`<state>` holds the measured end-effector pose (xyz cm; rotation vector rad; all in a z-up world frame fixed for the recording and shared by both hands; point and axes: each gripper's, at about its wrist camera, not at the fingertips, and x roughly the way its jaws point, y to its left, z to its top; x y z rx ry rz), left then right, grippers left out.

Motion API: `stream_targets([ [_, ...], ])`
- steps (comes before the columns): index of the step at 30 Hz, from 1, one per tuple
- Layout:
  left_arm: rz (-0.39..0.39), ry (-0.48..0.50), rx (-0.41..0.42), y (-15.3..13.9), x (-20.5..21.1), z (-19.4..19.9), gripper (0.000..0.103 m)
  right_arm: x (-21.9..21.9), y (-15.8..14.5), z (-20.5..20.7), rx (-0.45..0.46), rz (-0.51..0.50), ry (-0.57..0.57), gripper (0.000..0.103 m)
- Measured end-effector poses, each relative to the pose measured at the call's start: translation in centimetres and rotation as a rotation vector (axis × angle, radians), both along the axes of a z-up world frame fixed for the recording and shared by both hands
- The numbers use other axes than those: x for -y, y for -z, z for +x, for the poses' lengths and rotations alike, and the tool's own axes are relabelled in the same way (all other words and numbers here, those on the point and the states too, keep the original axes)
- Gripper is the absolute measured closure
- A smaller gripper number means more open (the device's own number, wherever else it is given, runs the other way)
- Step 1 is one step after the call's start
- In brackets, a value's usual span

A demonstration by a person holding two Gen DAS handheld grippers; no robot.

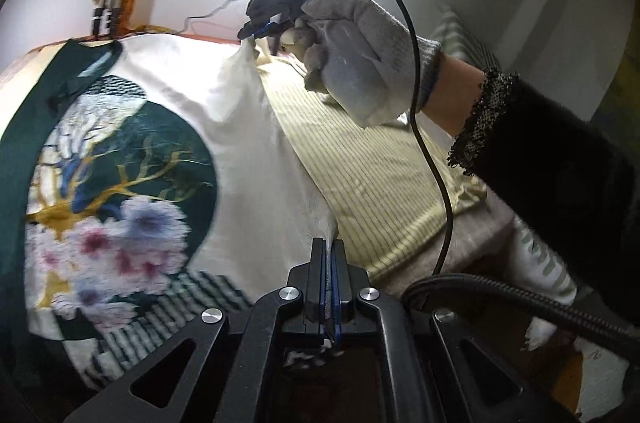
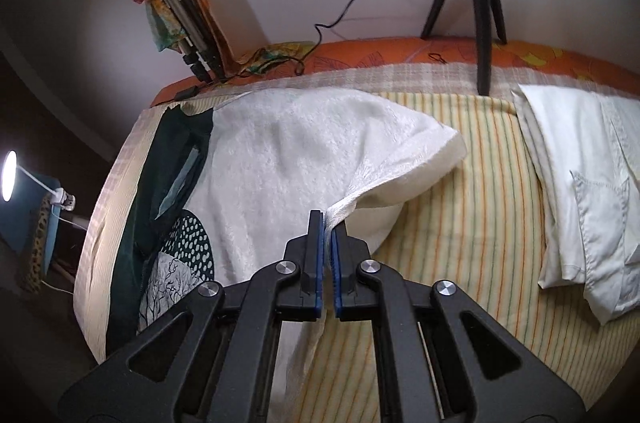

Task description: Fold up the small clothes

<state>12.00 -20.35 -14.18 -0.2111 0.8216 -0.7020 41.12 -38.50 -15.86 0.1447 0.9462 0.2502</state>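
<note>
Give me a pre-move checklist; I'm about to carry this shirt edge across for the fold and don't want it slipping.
1. Left claw shut on the shirt edge: ok.
2. Right claw shut on the shirt's other corner: ok.
3. Edge between the claws lifted off the striped sheet: ok.
4. Cable clear of the fabric: cannot tell; it hangs close by.
5. Landing side, the print half, lying flat: ok.
6. White trousers apart from the shirt: ok.

Bed (image 2: 460, 183): covered by yellow striped sheet.
Left side: white printed shirt (image 2: 280, 151).
Right edge: folded white garment (image 2: 580, 183).
Far edge: black tripod (image 2: 482, 3).
</note>
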Motion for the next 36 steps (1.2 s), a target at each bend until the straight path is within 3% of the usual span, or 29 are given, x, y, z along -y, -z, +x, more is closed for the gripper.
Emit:
stream_targets([
  [5, -0.037, -0.071, -0.013, 0.2, -4.1, 0.0, 0.103, -6.0, -0.8, 0.6, 0.031, -0.089, -0.082, 0.098],
  [12, -0.026, -0.157, -0.044, 0.9, -8.5, -0.1, 0.103, -14.0, 1.0, 1.1, 0.029, -0.225, -0.195, 0.098],
  [21, 0.04, -0.224, -0.096, 2.9, -12.1, 0.2, 0.103, -19.7, 5.0, 2.6, -0.058, -0.258, -0.279, 0.098],
  [23, 0.062, -0.227, -0.095, 3.0, -12.5, -0.2, 0.096, -19.7, 5.8, 2.7, -0.122, -0.226, -0.315, 0.088],
  [25, 0.076, -0.234, -0.08, 2.7, -12.8, -0.5, 0.077, -19.1, 5.3, 2.1, -0.133, -0.187, -0.342, 0.07],
  [30, 0.088, -0.257, -0.017, 1.3, -14.0, -1.2, 0.075, -12.4, -0.1, 0.4, -0.057, 0.147, -0.333, 0.056],
  [33, 0.075, -0.261, -0.002, 0.9, -14.3, -0.9, 0.075, -7.6, -1.3, 1.7, -0.012, 0.12, -0.167, 0.055],
  [36, 0.074, -0.253, 0.001, 0.8, -14.1, -0.2, 0.075, -4.2, -0.2, 3.4, -0.044, 0.095, -0.032, 0.055],
])
